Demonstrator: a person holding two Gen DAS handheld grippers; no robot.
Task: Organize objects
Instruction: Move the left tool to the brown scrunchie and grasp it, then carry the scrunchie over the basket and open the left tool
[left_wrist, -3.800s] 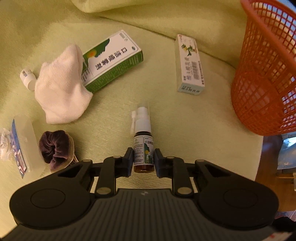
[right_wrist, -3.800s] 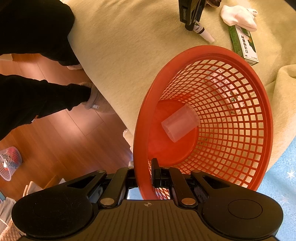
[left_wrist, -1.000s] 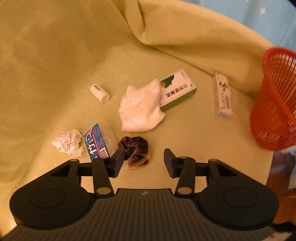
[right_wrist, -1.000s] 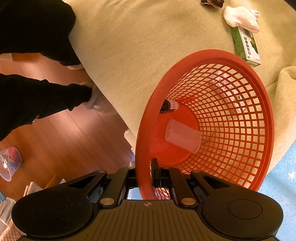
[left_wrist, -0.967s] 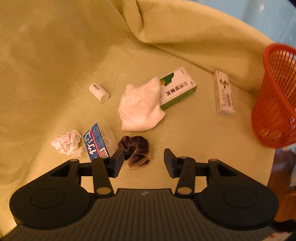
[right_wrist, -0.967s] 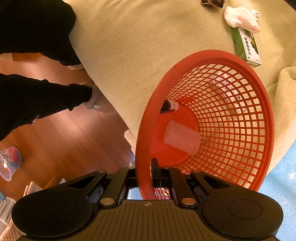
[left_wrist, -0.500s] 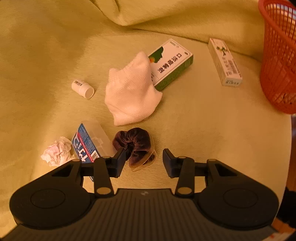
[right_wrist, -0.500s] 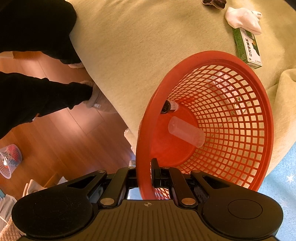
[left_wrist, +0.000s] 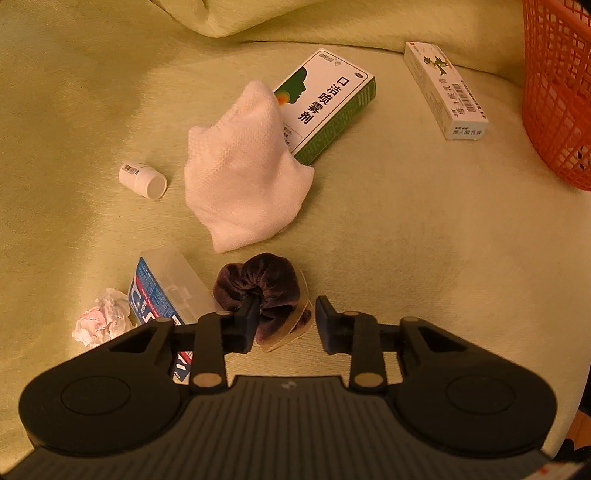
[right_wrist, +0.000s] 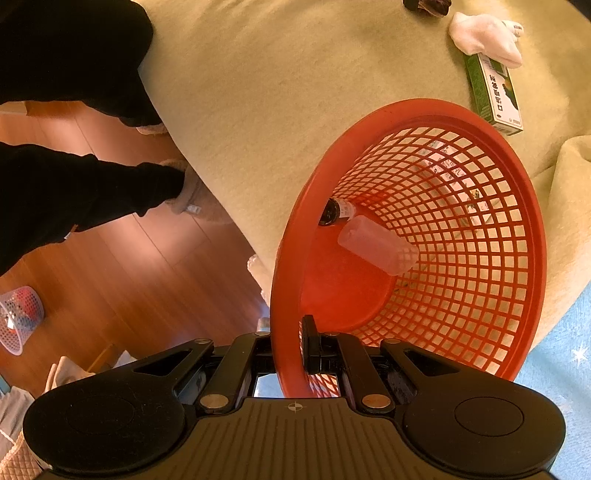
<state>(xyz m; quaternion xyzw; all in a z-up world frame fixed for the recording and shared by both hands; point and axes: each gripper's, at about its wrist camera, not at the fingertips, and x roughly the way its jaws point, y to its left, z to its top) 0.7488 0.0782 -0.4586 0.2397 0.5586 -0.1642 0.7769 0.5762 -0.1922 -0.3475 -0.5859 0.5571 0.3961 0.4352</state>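
At the near edge of the green blanket (left_wrist: 424, 229), the left gripper (left_wrist: 284, 319) stands with jaws spread around the dark velvet scrunchie (left_wrist: 258, 286), its left finger touching the fabric and the right one apart. The scrunchie looks light, soft and compressible, so a pinch across its bunched middle should hold. The right gripper (right_wrist: 291, 343) is clamped on the rim of the orange basket (right_wrist: 517, 192), which holds a spray bottle (right_wrist: 338, 210) and a clear cup (right_wrist: 376, 243).

velvety scrunchie (left_wrist: 258, 286); glossy plastic mesh basket (right_wrist: 480, 236).
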